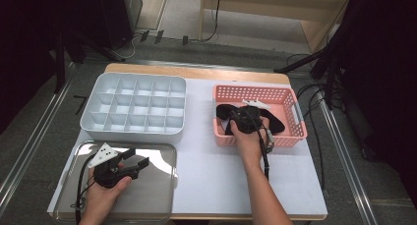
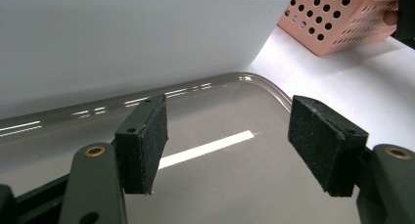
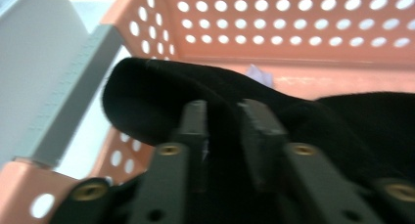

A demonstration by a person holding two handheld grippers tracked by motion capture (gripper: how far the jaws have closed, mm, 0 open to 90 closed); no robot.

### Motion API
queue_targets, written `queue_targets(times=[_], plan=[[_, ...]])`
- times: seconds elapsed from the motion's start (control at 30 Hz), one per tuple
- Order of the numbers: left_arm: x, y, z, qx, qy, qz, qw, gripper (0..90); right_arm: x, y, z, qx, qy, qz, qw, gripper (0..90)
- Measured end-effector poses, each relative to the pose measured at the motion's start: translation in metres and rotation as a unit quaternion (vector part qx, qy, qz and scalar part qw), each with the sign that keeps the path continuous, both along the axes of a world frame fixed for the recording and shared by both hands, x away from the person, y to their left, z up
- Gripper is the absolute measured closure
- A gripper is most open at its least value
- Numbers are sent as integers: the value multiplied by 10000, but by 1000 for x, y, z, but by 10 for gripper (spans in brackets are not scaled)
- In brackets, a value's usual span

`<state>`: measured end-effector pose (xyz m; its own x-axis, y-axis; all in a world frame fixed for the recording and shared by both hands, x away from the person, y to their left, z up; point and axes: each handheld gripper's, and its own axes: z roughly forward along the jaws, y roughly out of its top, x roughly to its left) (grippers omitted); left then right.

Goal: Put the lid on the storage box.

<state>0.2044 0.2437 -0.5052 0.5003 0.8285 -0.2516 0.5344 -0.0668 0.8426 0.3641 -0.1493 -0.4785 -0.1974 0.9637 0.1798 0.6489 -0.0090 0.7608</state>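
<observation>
We see the right claw (image 1: pixel 244 118) reaching down into the pink basket (image 1: pixel 296 118) at the right of the white surface (image 1: pixel 216 171); its jaws stand close together, clenched on a fold of the black cloth (image 1: pixel 276 124) that lies inside the basket. In the right gripper view the two jaws rise side by side with a narrow gap between them, and the black cloth (image 3: pixel 161 94) bunches between and around their tips; behind it stands the perforated wall of the pink basket (image 3: pixel 293 23), with a small pale scrap (image 3: pixel 259 75) lying on the basket floor. The view is blurred, so we cannot tell how much cloth sits between the pads.

Our left claw (image 1: pixel 137 158) hangs over the shiny metal tray (image 1: pixel 162 185) at the near left corner of the surface; its jaws stand wide apart with nothing between them, released. In the left gripper view the two black pads (image 2: pixel 147 141) frame the bare tray (image 2: pixel 215 194), whose floor mirrors a strip of light; just beyond the tray's rim rises the plain wall of the white compartment box (image 2: pixel 137 38), and farther right a corner of the pink basket (image 2: pixel 337 18) shows.

From the high view the white compartment box (image 1: pixel 134 108) sits just behind the tray, its many cells in rows; it is well apart from the basket, with bare surface between them.
</observation>
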Motion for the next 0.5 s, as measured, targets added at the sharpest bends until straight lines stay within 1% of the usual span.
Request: queue_targets(times=[0.03,0.07,0.13,0.2,0.27,0.3,0.33,0.37,0.4,0.43,0.47,0.5], plan=[[0,0,0,-6,9,-5,10000,320,-1,-2,0,-32,-40,-11,10000,867],[0,0,0,-2,8,-10,10000,320,-2,-5,0,-17,-70,-58,10000,900],[0,0,0,4,-4,-8,10000,321,-4,-9,1,27,-196,-113,9997,900],[0,0,0,-24,-18,-3,10000,321,-7,-13,2,126,-337,-110,9993,900],[0,1,0,-39,-13,-9,10000,323,-10,-19,3,245,-493,-197,9983,900],[0,1,0,-33,-10,-10,10000,323,-11,-21,4,314,-477,-244,9981,900],[0,1,0,-15,-2,-19,10000,323,-11,-23,4,365,-494,-235,9978,900],[0,0,0,-1,1,-15,10000,323,-11,-24,5,424,-454,-192,9979,900],[0,0,0,1,3,-16,10000,323,-10,-25,4,464,-460,-94,9978,891],[0,0,0,2,7,-21,10000,324,-10,-24,5,473,-396,-58,9981,858],[0,0,0,2,6,-23,10000,323,-9,-22,4,445,-399,82,9982,828],[0,0,0,2,5,-21,10000,323,-9,-20,5,437,-385,136,9982,811]])
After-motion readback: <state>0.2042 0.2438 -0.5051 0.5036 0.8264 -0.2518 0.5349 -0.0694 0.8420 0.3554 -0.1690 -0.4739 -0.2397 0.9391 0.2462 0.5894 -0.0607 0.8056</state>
